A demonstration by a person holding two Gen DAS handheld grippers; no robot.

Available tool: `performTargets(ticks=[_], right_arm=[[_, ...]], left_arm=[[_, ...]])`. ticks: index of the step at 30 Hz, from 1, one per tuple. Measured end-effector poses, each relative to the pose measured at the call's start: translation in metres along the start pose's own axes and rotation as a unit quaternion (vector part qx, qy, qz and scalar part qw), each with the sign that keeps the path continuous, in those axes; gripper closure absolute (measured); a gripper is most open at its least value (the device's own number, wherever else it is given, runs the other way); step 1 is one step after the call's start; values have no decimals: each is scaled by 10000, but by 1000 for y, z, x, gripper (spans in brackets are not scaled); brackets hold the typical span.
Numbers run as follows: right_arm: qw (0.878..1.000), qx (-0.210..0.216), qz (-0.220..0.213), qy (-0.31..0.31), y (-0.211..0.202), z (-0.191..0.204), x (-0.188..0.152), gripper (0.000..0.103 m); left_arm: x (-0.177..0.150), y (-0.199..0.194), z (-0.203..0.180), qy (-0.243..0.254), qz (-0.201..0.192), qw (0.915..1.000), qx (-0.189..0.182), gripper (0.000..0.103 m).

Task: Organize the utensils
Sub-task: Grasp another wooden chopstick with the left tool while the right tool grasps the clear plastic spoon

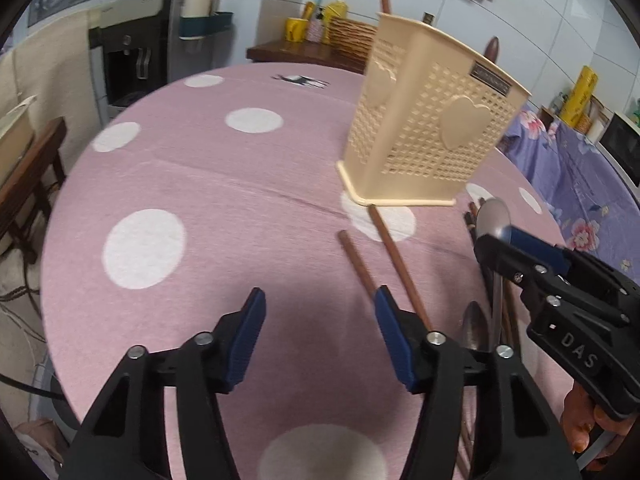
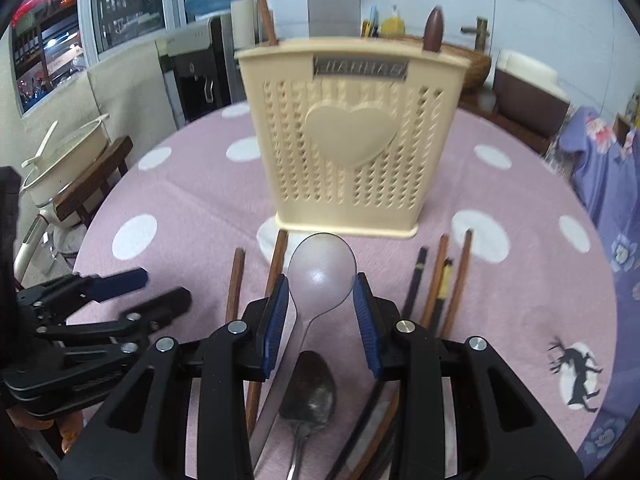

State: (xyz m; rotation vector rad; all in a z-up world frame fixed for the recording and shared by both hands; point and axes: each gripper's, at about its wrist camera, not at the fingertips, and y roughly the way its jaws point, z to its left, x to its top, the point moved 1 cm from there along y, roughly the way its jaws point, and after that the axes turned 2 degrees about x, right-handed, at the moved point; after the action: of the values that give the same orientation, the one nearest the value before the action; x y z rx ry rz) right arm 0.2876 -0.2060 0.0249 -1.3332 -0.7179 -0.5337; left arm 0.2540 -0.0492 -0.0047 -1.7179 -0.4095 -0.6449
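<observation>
A cream plastic utensil holder (image 2: pixel 348 140) with a heart on its side stands on the pink polka-dot table; it also shows in the left wrist view (image 1: pixel 428 120). A brown stick (image 2: pixel 264 12) and a dark handle (image 2: pixel 434 30) stick out of it. My right gripper (image 2: pixel 320 312) is shut on the bowl of a large steel spoon (image 2: pixel 322 268), held above the table in front of the holder. A smaller dark spoon (image 2: pixel 310 392) and several chopsticks (image 2: pixel 436 280) lie below. My left gripper (image 1: pixel 320 320) is open and empty, above two brown chopsticks (image 1: pixel 394 252).
The round table's cloth (image 1: pixel 200 184) is pink with white dots. A wooden stool with a cream pot (image 2: pixel 64 172) stands to the left. A water dispenser (image 1: pixel 132 52) and a wooden shelf with bottles (image 1: pixel 320 28) stand behind. A purple floral cloth (image 2: pixel 600 184) lies on the right.
</observation>
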Motion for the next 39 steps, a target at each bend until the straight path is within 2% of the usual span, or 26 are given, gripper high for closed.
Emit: performTargets(ticks=[2, 5, 8, 11, 14, 15, 20, 25, 35, 39], right_arm=[[9999, -1, -99, -49, -6, -2, 1, 93], [9998, 22, -161, -76, -11, -4, 0, 93], [9999, 151, -79, 3, -10, -11, -1, 93], [9992, 328, 63, 228, -6, -20, -2, 91], [9986, 292, 167, 401, -1, -24, -3, 72], [9986, 235, 229, 417, 2, -24, -3, 70], [9956, 356, 631, 599, 17, -21, -6, 70], [9908, 480, 997, 781, 33, -14, -6, 70], [9903, -1, 1302, 487, 56, 8, -9, 70], [9887, -110, 1365, 605, 59, 9, -10, 70]], left_arm=[[4, 8, -8, 81, 121, 9999, -88, 57], [8, 23, -18, 173, 330, 9993, -71, 64], [9, 29, -22, 202, 328, 9993, 37, 66], [10, 30, -22, 212, 319, 9992, 118, 69], [11, 32, -26, 345, 303, 9986, 275, 74], [12, 32, -26, 344, 310, 9986, 255, 75], [17, 37, -28, 362, 311, 9984, 305, 90], [22, 39, -23, 328, 360, 9987, 176, 93], [25, 37, -1, 210, 345, 9990, 202, 94], [28, 36, 14, 136, 322, 9989, 313, 94]])
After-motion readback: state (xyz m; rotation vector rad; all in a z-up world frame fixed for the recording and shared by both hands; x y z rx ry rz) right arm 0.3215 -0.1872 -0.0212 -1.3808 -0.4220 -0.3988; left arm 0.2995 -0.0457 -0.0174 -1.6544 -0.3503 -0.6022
